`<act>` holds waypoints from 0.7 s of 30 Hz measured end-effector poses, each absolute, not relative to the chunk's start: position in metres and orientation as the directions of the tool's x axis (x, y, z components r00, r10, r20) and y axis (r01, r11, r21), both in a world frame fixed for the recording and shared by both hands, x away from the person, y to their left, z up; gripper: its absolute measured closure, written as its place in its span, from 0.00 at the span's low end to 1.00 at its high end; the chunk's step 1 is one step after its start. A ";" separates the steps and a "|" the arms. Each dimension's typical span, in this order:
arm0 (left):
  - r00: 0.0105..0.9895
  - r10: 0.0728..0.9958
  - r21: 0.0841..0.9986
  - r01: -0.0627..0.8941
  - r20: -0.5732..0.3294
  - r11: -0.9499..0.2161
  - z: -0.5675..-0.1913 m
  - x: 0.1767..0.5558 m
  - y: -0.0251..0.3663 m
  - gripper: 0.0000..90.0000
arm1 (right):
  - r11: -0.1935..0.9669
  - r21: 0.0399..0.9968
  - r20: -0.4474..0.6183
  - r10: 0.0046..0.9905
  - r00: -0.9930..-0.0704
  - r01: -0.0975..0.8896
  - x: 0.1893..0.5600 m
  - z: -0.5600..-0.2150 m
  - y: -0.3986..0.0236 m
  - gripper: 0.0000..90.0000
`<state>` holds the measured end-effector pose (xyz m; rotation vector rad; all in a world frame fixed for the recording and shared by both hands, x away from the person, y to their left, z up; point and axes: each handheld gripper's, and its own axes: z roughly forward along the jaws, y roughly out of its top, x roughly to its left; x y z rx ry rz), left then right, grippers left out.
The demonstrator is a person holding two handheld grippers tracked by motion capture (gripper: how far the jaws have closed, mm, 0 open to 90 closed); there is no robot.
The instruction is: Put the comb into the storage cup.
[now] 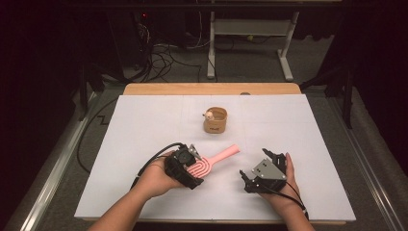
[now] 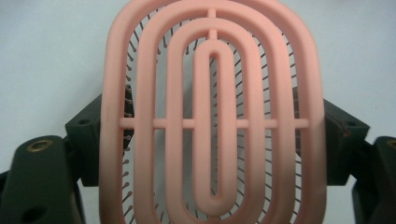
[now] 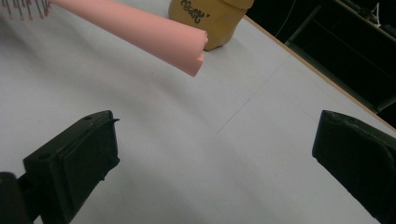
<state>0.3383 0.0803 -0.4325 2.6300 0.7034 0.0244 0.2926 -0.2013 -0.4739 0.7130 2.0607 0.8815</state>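
The brush [image 1: 210, 162] sits near the middle of the sheet [image 1: 144, 125], its head between the jaws of the left gripper [image 1: 190, 169] and its handle pointing toward the cup [image 1: 215, 120] behind it. The right gripper [image 1: 257, 177] rests on the sheet to the right of the brush, apart from it.

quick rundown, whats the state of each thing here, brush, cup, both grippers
hairbrush: gripped by its head, bristles down, handle free, pointing toward the cup
left gripper: shut on the hairbrush head, a jaw on each side
right gripper: open, nothing between the jaws, beside the brush
cup: upright on the table, apart from both grippers, a small thing at its rim, too small to tell
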 end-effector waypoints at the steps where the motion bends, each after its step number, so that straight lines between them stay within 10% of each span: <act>1: 0.874 0.479 0.397 0.471 -0.086 -0.788 -0.432 0.338 0.080 0.22 | 0.614 0.767 -0.438 0.712 -0.549 0.185 0.292 -0.475 -0.200 0.01; 21: 0.896 0.441 0.400 0.425 -0.055 -0.812 -0.431 0.332 0.061 0.22 | 0.725 0.679 -0.548 0.606 -0.576 0.117 0.284 -0.482 -0.186 0.08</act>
